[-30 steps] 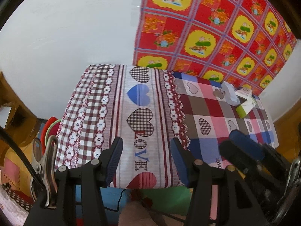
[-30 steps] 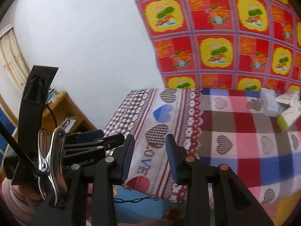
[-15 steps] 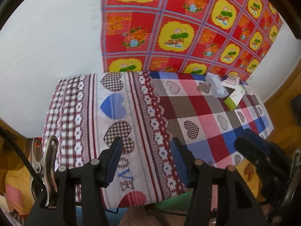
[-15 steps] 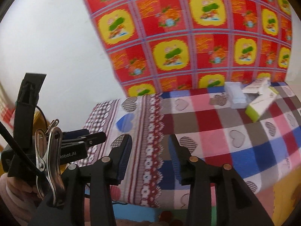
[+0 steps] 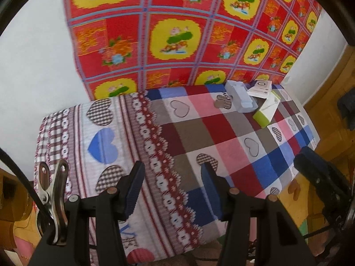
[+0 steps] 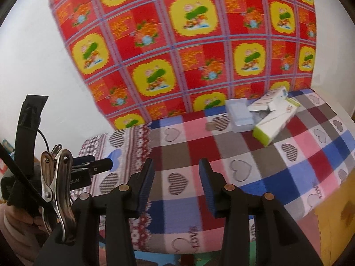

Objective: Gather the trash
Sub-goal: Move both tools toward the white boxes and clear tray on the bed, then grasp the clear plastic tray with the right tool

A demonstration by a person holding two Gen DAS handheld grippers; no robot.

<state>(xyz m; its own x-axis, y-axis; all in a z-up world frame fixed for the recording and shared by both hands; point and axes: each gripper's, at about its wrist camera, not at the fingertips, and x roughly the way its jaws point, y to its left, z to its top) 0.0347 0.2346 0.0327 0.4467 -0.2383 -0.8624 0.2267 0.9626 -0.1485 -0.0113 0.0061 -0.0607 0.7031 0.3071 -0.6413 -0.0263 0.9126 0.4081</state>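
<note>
Two claws hang spread and empty: the left claw (image 5: 170, 186) lower centre, the right claw (image 6: 175, 184) having just widened. Upper right on the checked, heart-patterned counter (image 6: 255, 155), three boxes (image 6: 275, 119) lie clustered. Behind hangs a red-and-yellow cloth (image 6: 188, 44) on a white wall.

Both claws (image 5: 172, 185) (image 6: 176, 182) agape, empty
</note>
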